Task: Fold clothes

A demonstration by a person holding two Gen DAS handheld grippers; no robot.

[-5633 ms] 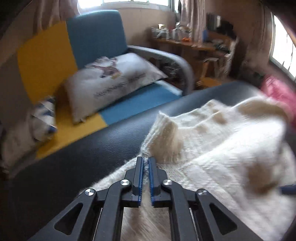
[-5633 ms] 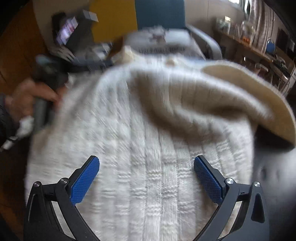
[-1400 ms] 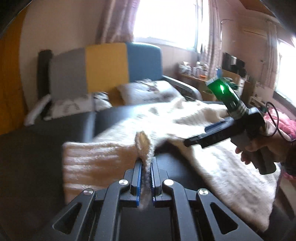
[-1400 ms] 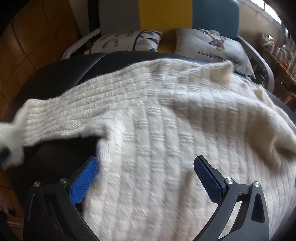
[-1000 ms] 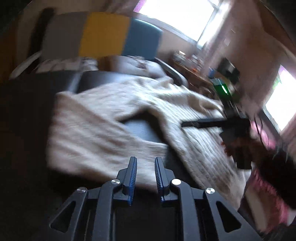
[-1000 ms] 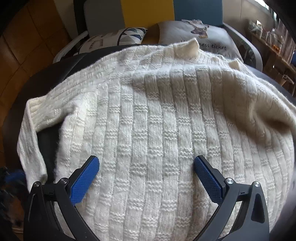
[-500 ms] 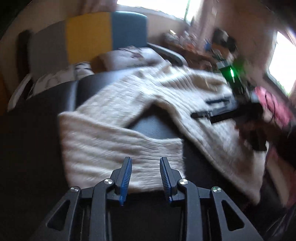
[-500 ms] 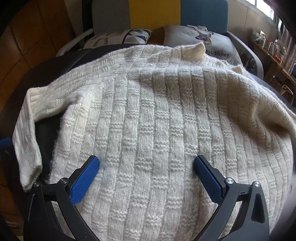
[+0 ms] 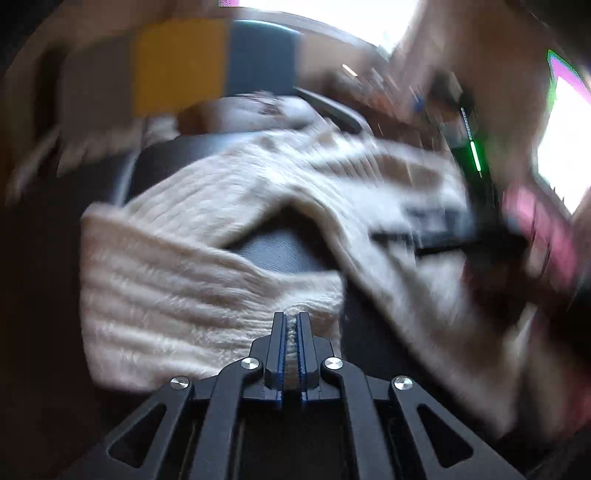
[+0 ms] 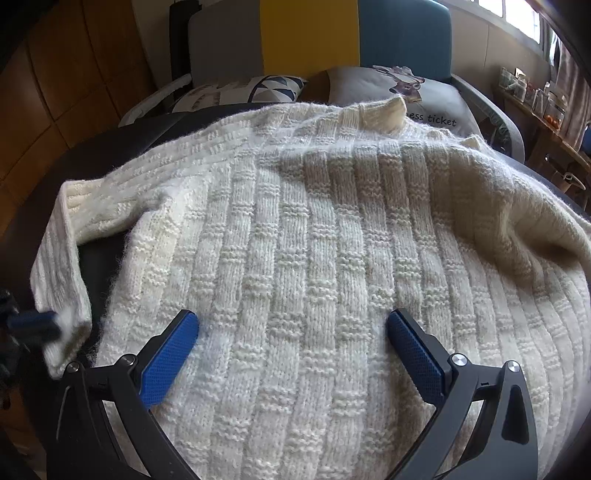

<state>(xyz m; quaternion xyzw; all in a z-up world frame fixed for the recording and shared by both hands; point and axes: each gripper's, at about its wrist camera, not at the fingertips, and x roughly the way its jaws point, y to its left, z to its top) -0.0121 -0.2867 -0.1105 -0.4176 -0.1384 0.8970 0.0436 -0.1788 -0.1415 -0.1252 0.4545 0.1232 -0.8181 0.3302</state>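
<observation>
A cream knitted sweater point(image 10: 314, 240) lies spread over a black leather surface point(image 10: 103, 147), collar at the far end. Its left sleeve point(image 9: 177, 291) bends back toward me at the left edge. My left gripper point(image 9: 291, 325) is shut on the sleeve's cuff, with knit pinched between its blue pads. In the right wrist view that gripper point(image 10: 29, 321) appears as a blurred blue tip at the sleeve end. My right gripper point(image 10: 291, 332) hovers wide open just above the sweater's body, with nothing between its fingers. In the left wrist view the right gripper point(image 9: 443, 236) is blurred above the sweater.
Behind the black surface stands a sofa with grey, yellow and blue back panels point(image 10: 310, 33) and two printed cushions point(image 10: 399, 92). A cluttered shelf point(image 10: 535, 99) runs along the right wall. A pink cloth point(image 9: 546, 229) lies at the right in the left wrist view.
My left gripper, open half a second ago just short of the sleeve's cuff, has moved in and shut on it. The right gripper has stayed open over the sweater's body.
</observation>
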